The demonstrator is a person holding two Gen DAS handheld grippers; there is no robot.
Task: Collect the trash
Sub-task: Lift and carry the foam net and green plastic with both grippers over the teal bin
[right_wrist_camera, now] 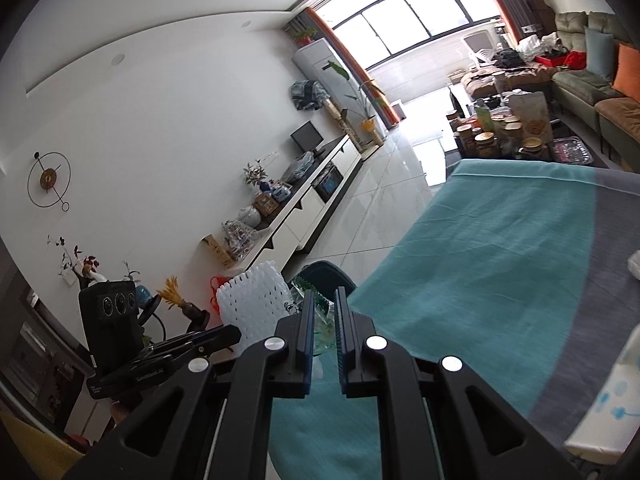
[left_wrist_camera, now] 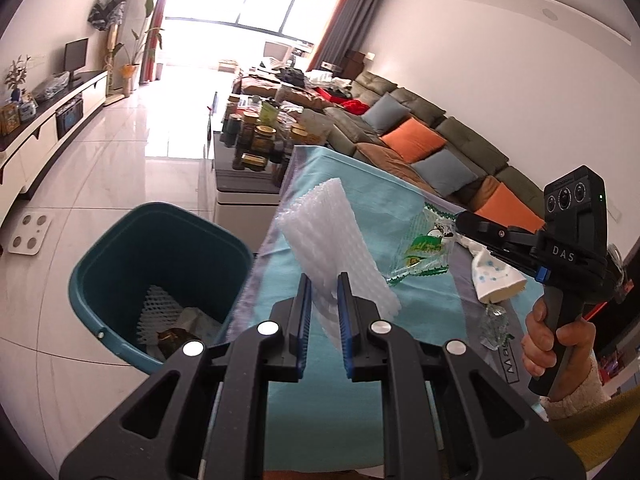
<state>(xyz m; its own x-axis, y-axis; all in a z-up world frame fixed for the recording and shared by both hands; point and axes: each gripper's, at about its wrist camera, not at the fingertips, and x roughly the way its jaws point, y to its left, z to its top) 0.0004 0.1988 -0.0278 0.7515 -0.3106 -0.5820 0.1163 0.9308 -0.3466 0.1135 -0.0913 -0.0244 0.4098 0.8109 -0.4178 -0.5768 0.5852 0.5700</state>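
My left gripper (left_wrist_camera: 324,280) is shut on a white foam net sleeve (left_wrist_camera: 332,236) and holds it over the teal tablecloth (left_wrist_camera: 360,196), right of the teal trash bin (left_wrist_camera: 120,264). The bin holds another foam net (left_wrist_camera: 156,308) and scraps. The sleeve also shows in the right wrist view (right_wrist_camera: 256,300). My right gripper (right_wrist_camera: 323,296) is shut on a clear green-printed wrapper (right_wrist_camera: 320,320), which the left wrist view shows hanging from its tip (left_wrist_camera: 424,244). The bin rim (right_wrist_camera: 328,274) lies just beyond it.
A white tissue pack with blue dots (left_wrist_camera: 496,276) and a crumpled clear wrapper (left_wrist_camera: 494,326) lie on the cloth's grey border. A coffee table with several jars (left_wrist_camera: 256,136) stands beyond. A sofa (left_wrist_camera: 440,136) runs along the right; a TV cabinet (left_wrist_camera: 52,120) on the left.
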